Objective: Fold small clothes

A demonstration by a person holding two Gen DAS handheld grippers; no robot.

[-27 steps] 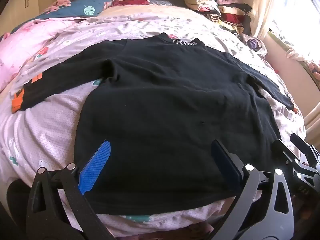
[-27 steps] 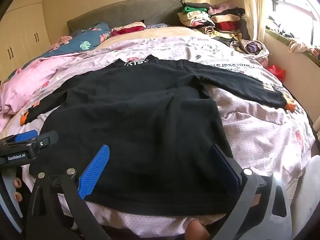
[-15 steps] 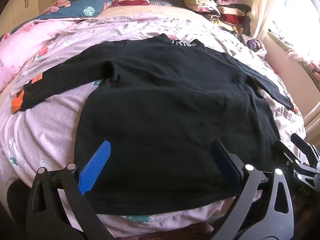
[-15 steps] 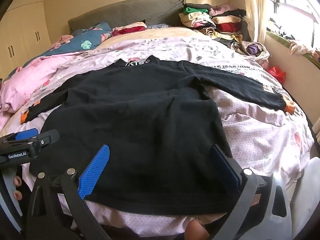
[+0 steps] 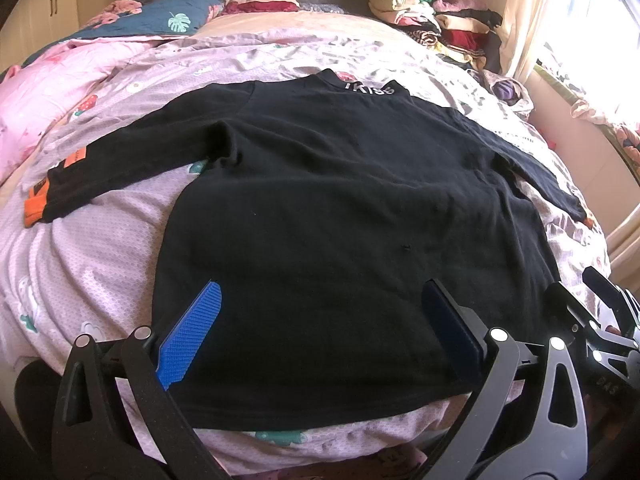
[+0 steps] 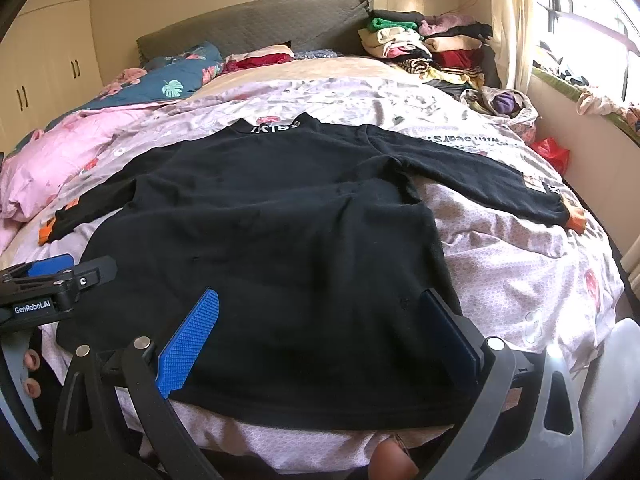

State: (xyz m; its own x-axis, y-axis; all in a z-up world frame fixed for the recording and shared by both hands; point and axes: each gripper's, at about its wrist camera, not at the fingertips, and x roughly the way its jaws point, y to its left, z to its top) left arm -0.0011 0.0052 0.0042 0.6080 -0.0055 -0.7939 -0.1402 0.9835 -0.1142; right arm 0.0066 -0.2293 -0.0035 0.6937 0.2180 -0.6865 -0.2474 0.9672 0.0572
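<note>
A black long-sleeved top (image 5: 340,208) lies flat on the bed, collar far, hem near, both sleeves spread out with orange cuffs; it also shows in the right wrist view (image 6: 280,240). My left gripper (image 5: 320,320) is open and empty, held just above the hem toward its left part. My right gripper (image 6: 320,320) is open and empty above the hem's right part. The left gripper shows at the left edge of the right wrist view (image 6: 56,284), and the right one at the right edge of the left wrist view (image 5: 600,320).
The bed has a pale pink patterned cover (image 5: 92,264). A stack of folded clothes (image 6: 432,48) sits at the far right by the headboard (image 6: 256,24). Pink and blue quilts (image 6: 120,104) lie far left. A window sill (image 6: 580,92) runs along the right.
Both grippers have barely moved; the right wrist view has lifted and drawn back slightly. The top has not moved.
</note>
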